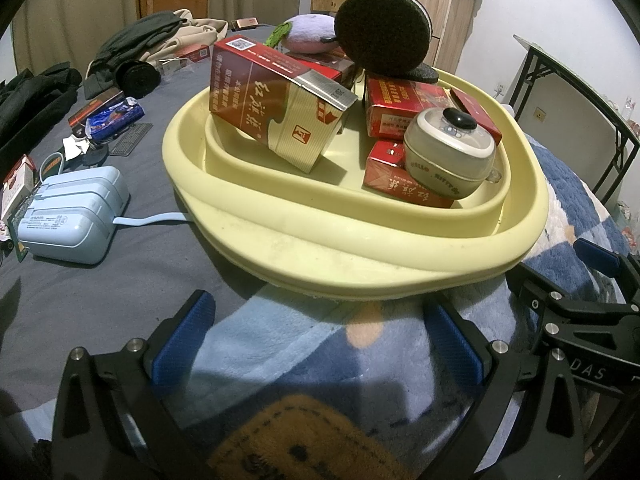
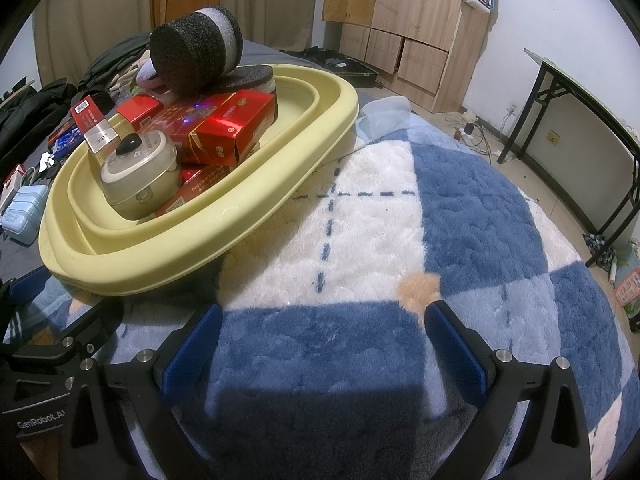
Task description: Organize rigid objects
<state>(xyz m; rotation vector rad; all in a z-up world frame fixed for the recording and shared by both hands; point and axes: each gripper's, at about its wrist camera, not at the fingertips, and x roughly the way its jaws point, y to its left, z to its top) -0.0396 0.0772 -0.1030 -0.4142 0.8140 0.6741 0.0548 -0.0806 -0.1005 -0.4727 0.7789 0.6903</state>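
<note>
In one basin (image 1: 360,248), five red boxes (image 1: 264,96), one tin (image 1: 448,152)

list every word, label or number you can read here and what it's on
"GenRobot.AI" (last letters cut off), white, on the left claw body, seen from the right wrist.
"DAS", part of a longer word, on the right claw body, seen from the left wrist.
"HELLO", upside down, on the beige case.
Red cigarette boxes: large Chinese characters, upside down; small print and QR code too small.
Light blue device: label unreadable.
</note>
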